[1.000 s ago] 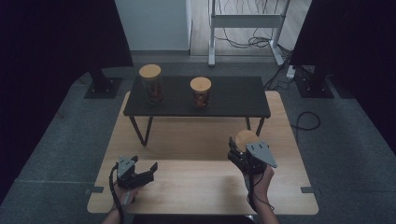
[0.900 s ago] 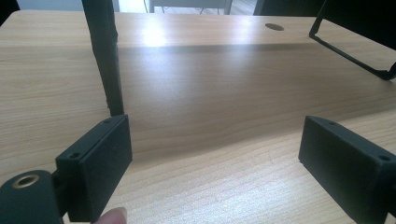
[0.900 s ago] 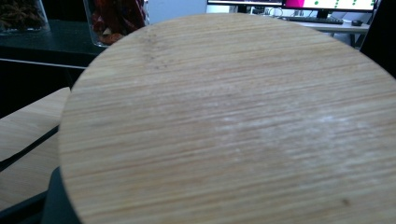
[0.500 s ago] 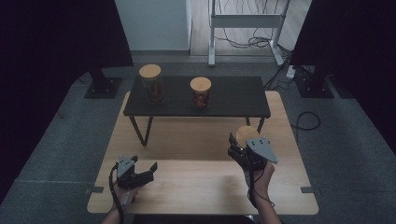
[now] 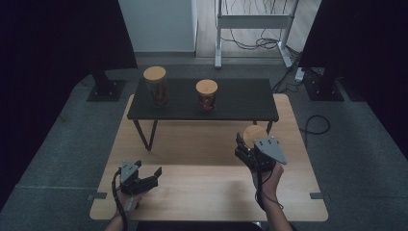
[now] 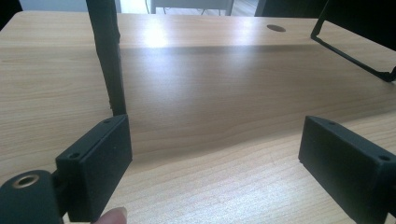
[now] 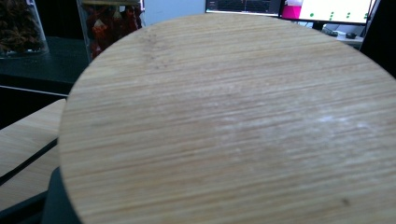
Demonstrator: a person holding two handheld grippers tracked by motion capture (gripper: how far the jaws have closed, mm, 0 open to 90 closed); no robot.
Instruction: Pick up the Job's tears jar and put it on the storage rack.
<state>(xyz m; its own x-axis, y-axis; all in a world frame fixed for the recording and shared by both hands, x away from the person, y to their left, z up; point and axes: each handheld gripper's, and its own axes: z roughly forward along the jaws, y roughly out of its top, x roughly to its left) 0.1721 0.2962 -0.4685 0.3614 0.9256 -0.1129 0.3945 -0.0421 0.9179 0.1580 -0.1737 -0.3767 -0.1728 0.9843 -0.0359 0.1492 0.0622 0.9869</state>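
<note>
Counter [image 5: 207,192]: a pale wooden top, bare along its near edge, carrying a low black shelf [image 5: 240,103] across its far half. Two jars stand on that shelf: a taller jar [image 5: 156,86] at the left and a shorter jar [image 5: 206,95] near the middle, each closed with a round wooden lid.

Third jar [image 5: 252,134]: seen from above as a round wooden lid just in front of the shelf's right leg, clear of the shelf top. In the right gripper view the lid [image 7: 233,126] fills the foreground, with the two shelf jars behind it at the upper left.

Right claw [image 5: 245,147]: pinching the third jar below its lid, the grey plate lying on top of the gripper. Against the two earlier high views, jar and hand sit in very nearly the same spot. Judged from this, the grasp is made and the jar is not yet placed; the free stretch of shelf to the right of the shorter jar looks the likely destination.

Left claw [image 5: 151,174]: spread wide with nothing between the jaws, resting low over the counter's near left corner; unchanged from the earlier views. The left gripper view shows bare wood and a shelf leg [image 6: 108,56] ahead.
</note>
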